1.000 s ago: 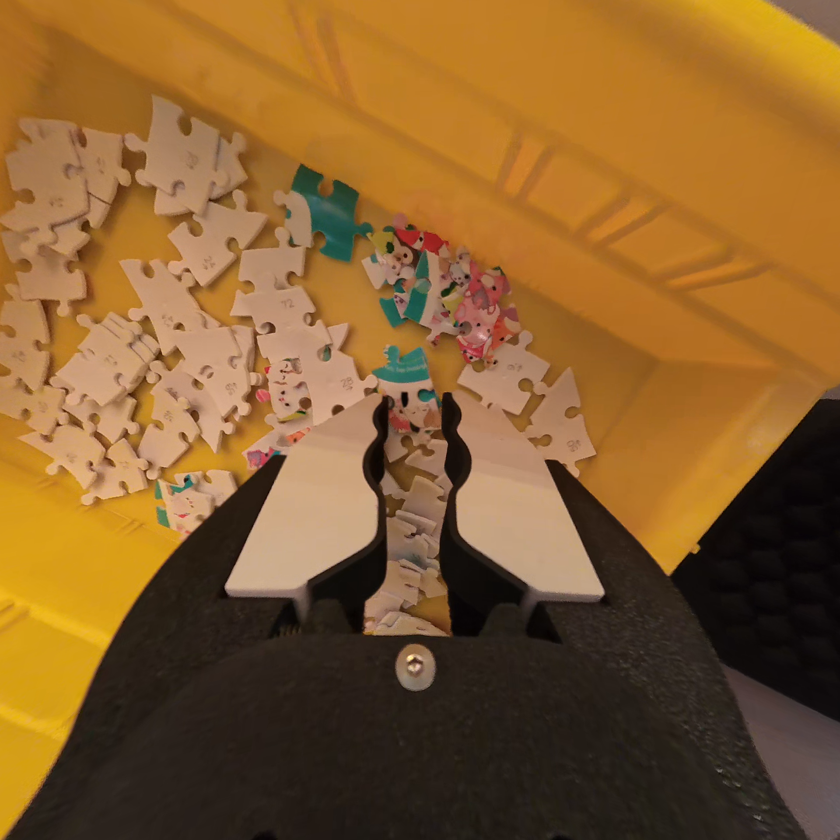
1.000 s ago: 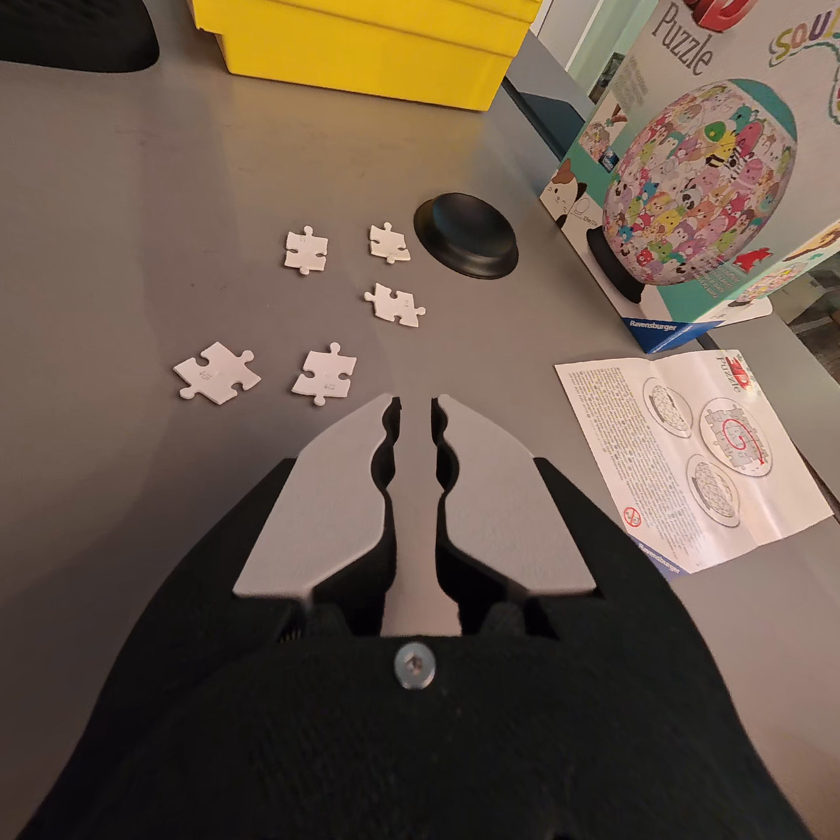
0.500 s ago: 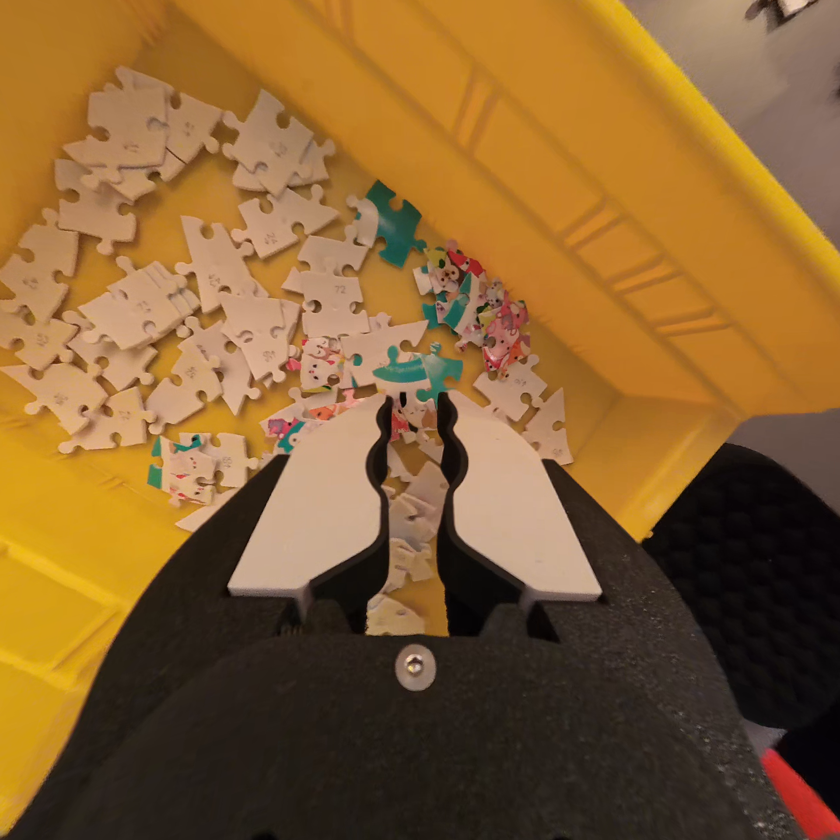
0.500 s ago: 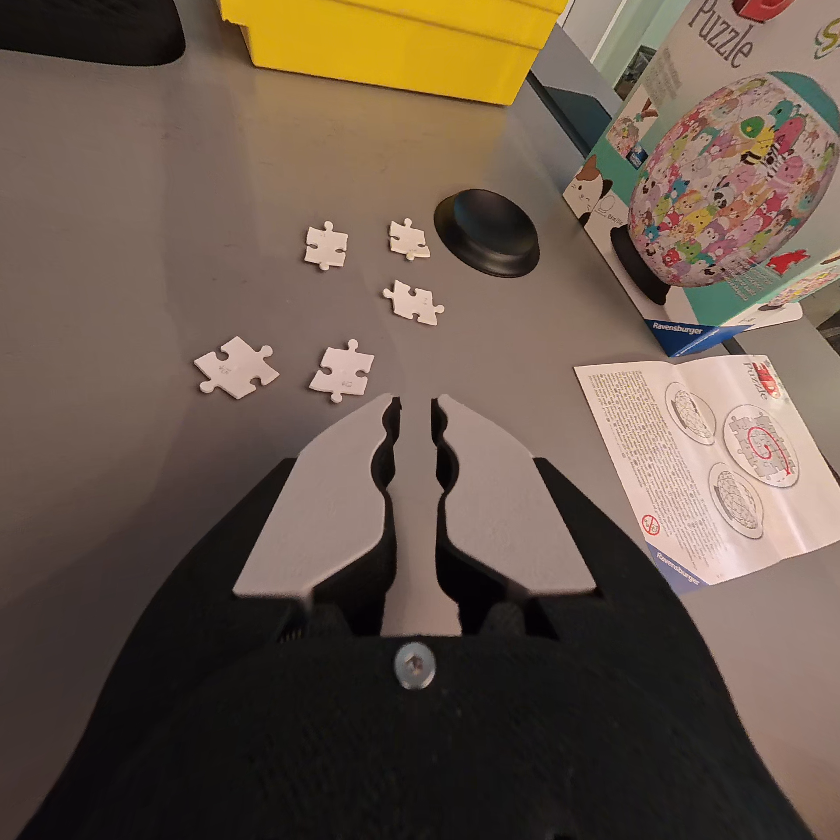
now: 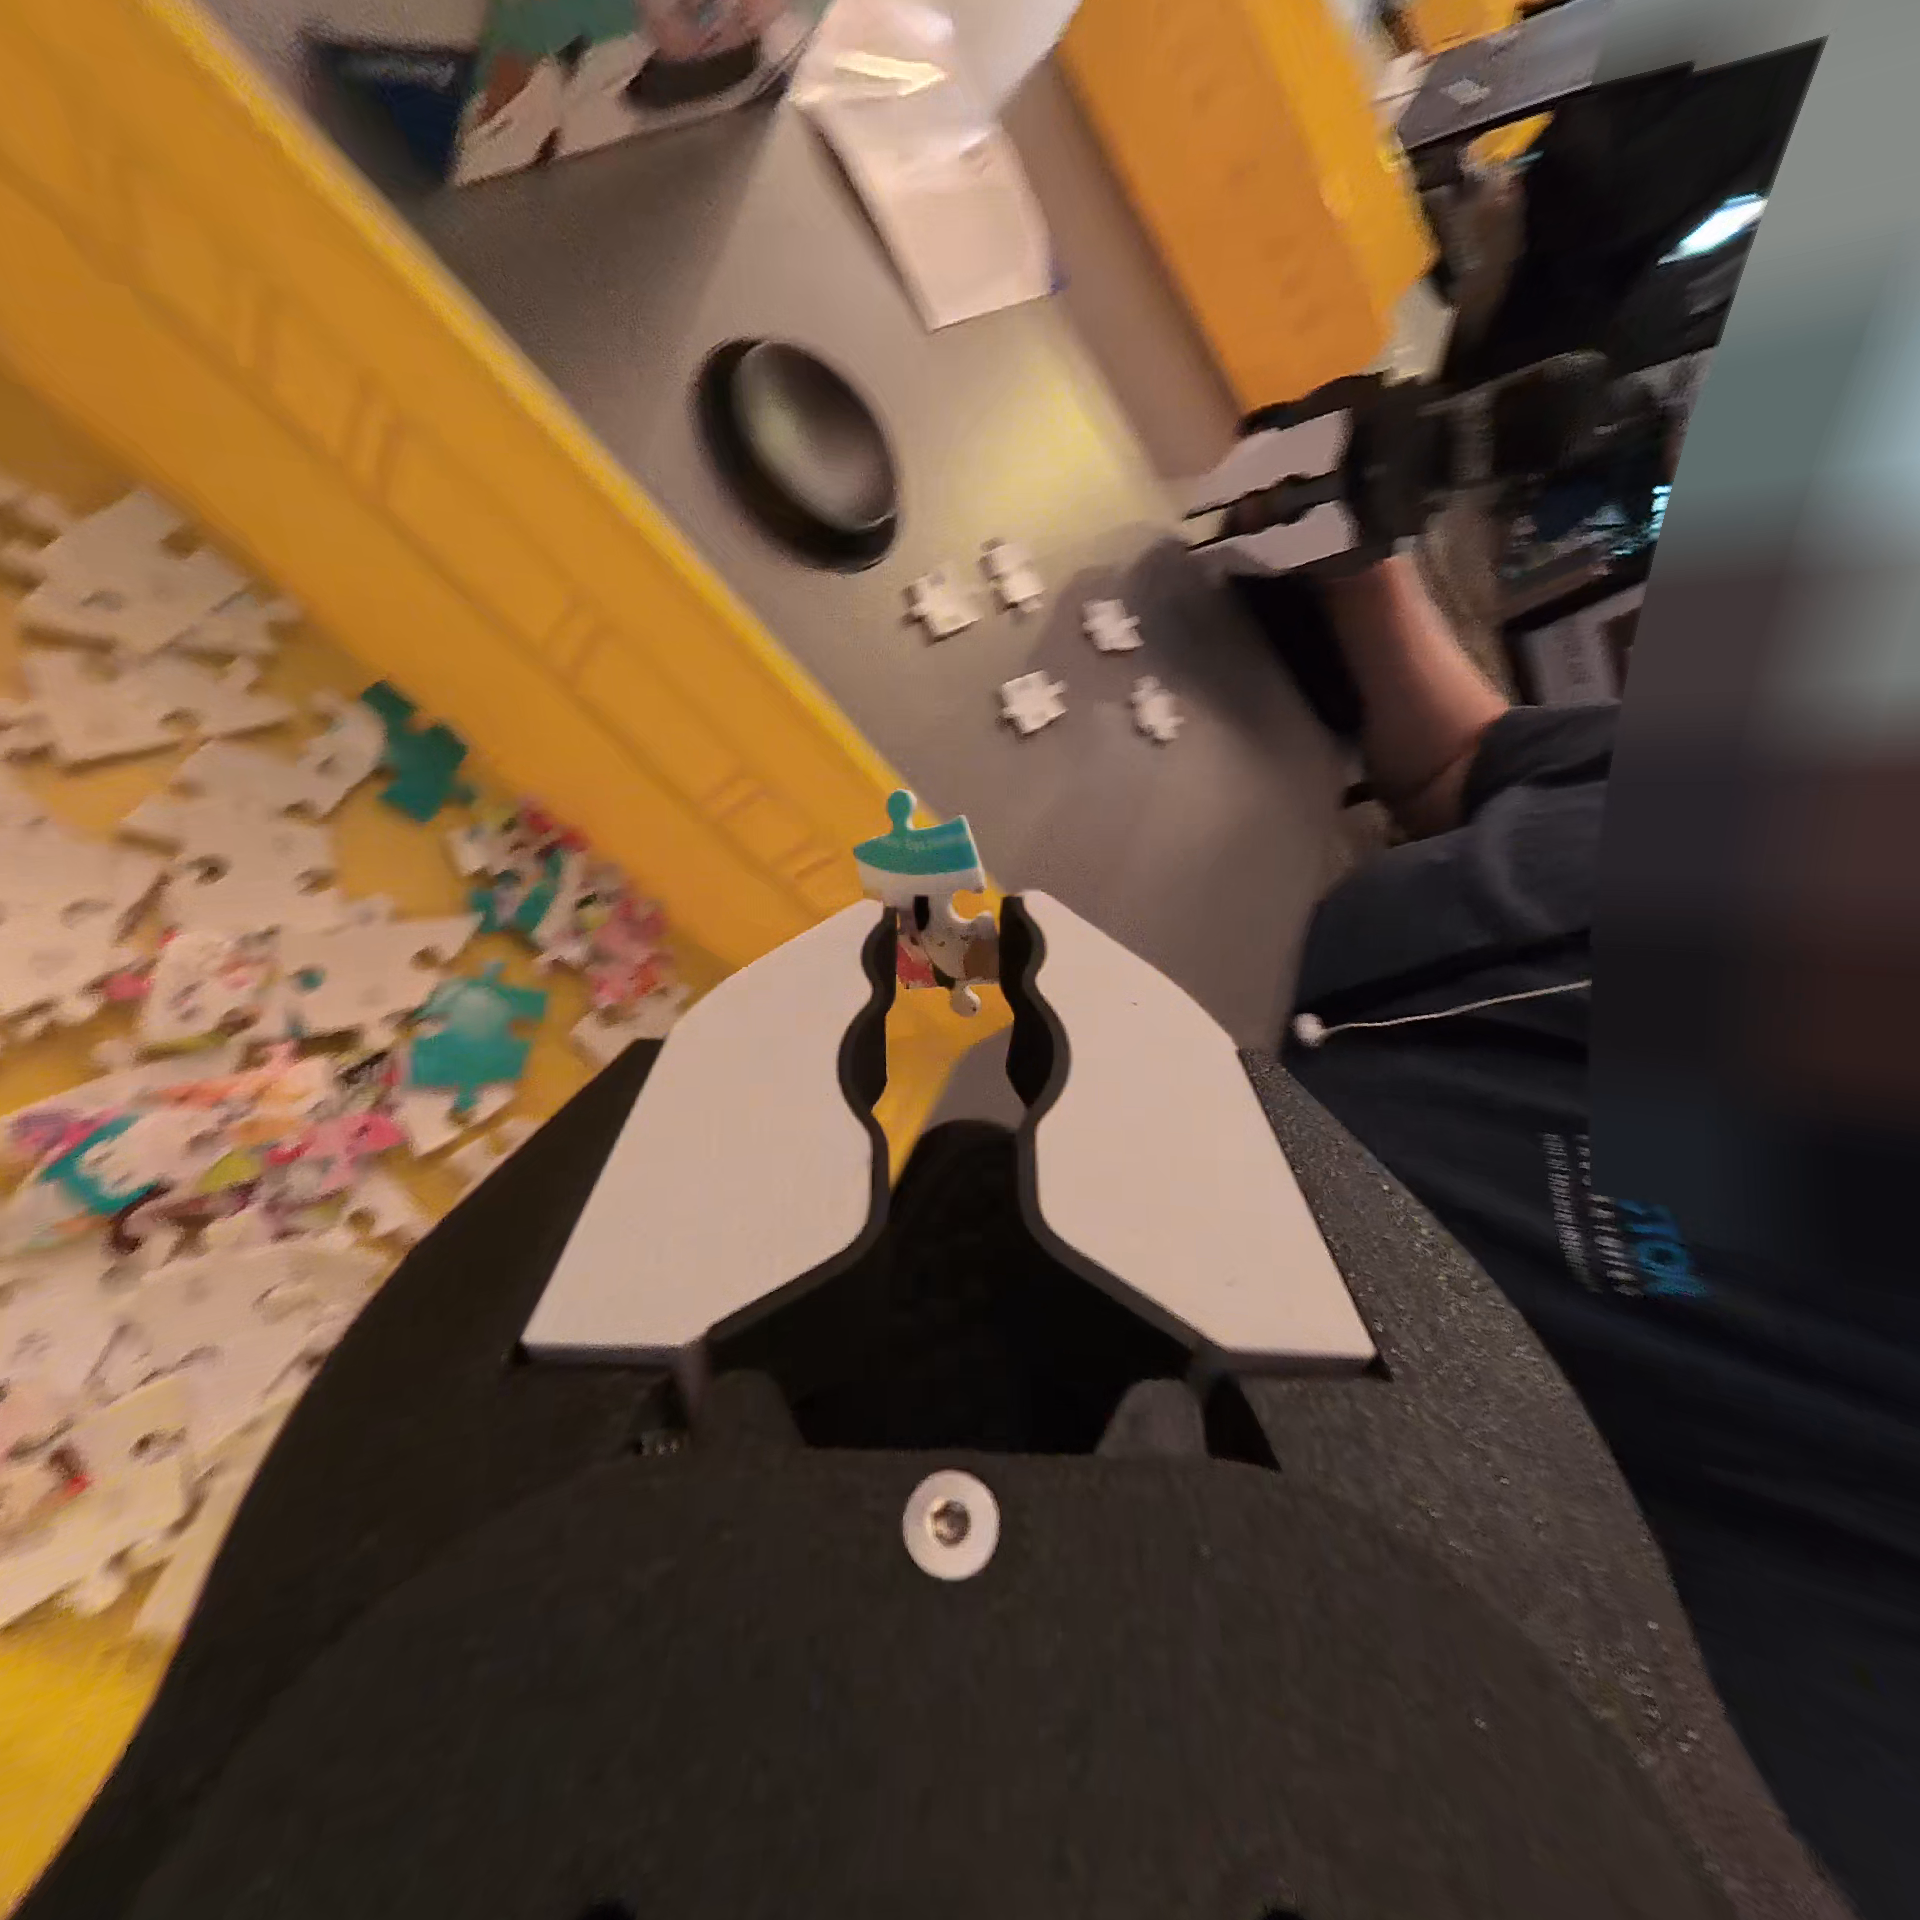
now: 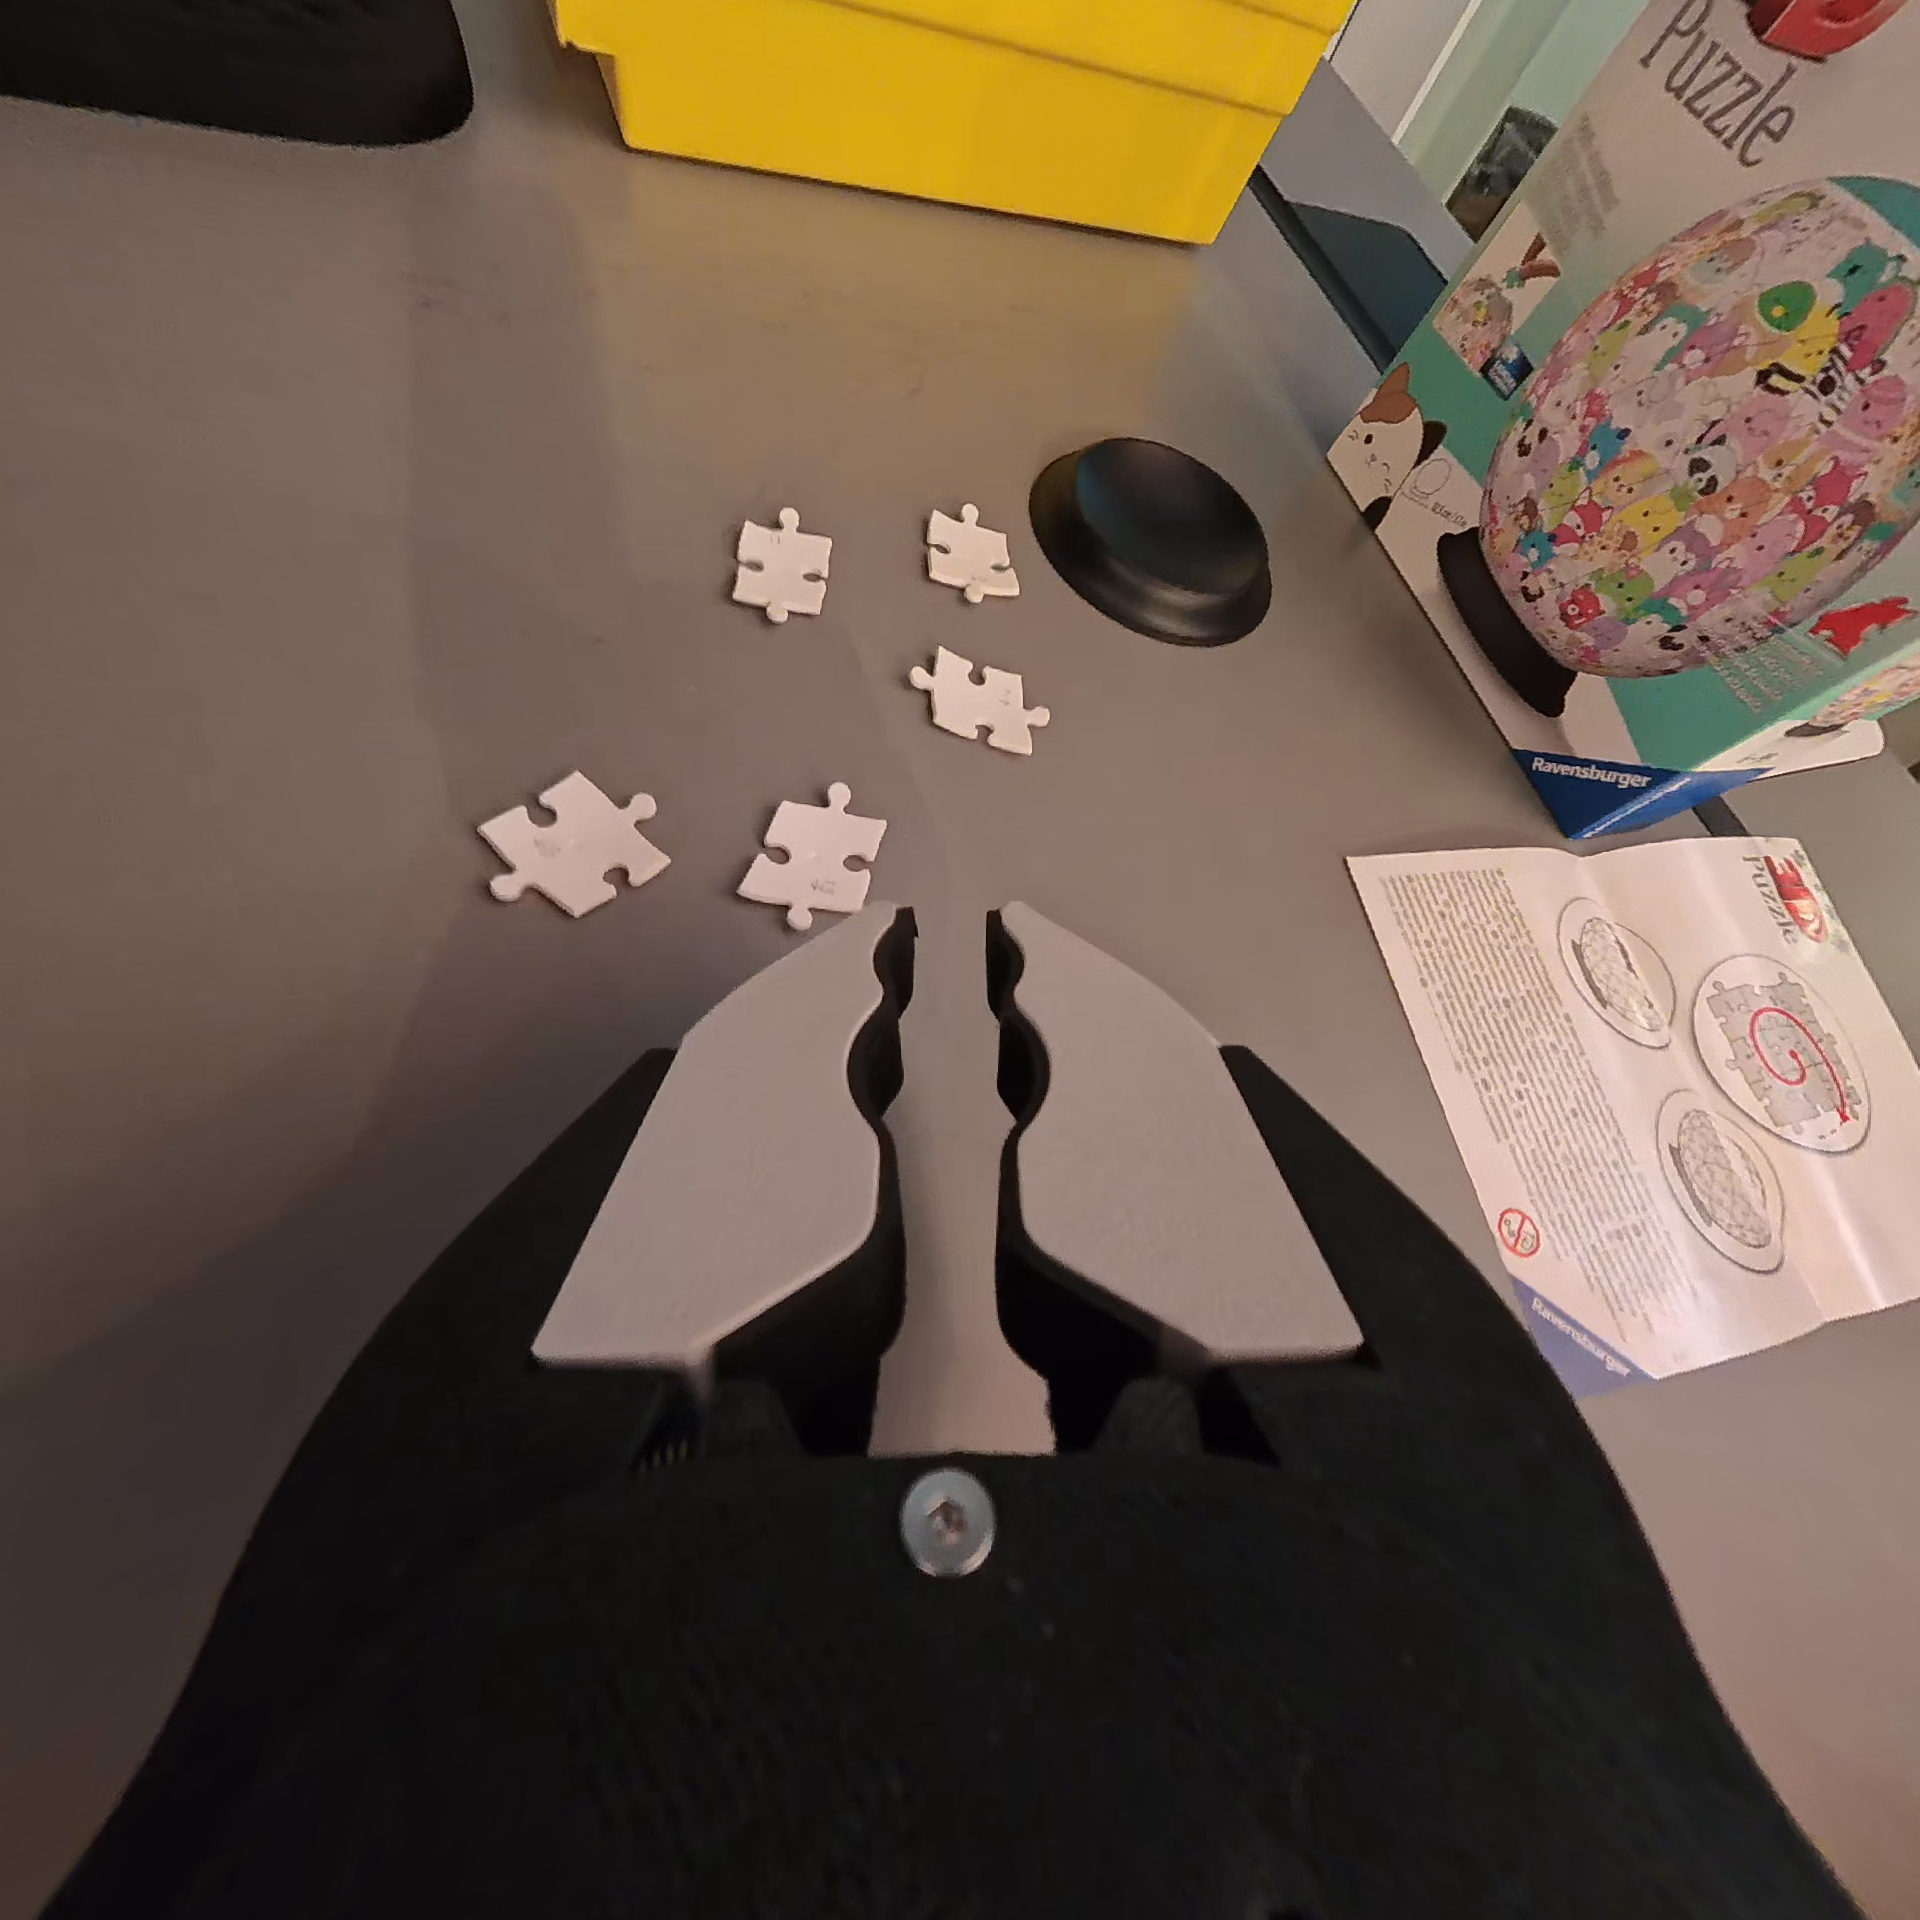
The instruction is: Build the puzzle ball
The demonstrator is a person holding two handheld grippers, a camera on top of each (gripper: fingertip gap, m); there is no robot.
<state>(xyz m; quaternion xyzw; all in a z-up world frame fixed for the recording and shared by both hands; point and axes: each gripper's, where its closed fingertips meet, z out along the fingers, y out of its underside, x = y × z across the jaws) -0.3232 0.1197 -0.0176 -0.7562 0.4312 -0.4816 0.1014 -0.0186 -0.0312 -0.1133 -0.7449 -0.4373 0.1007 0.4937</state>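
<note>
Moved since earlier, left view: left claw [image 5: 943, 914] has been lifted out of the bin [image 5: 520, 582], a teal-topped piece [image 5: 925, 883] now pinched upright at its tips; earlier that piece lay among the heap.
Left view, claw state: closed on the piece, only the lower part held, the teal edge standing clear above the fingertips.
Left view, surroundings: loose pieces [image 5: 208, 831] remain in the bin, too many and too blurred to be counted; the worktop [image 5: 1039, 312] lies beyond the bin wall.
Left view, step: the piece is judged to be on its way to the worktop; a steady grip and a slow carry over the wall are advised, since the hold is shallow.
Right view, moved: little is changed; only the viewpoint has shifted slightly.
Right view, claw state: right claw [image 6: 951, 920] is slightly open and empty, held above the worktop.
Right view, counts: five white pieces [image 6: 810, 852] face down, well apart from one another; one black stand [image 6: 1151, 551]; one box [image 6: 1662, 468]; one leaflet [image 6: 1662, 1091]; one bin.
Ball: nothing is assembled yet.
</note>
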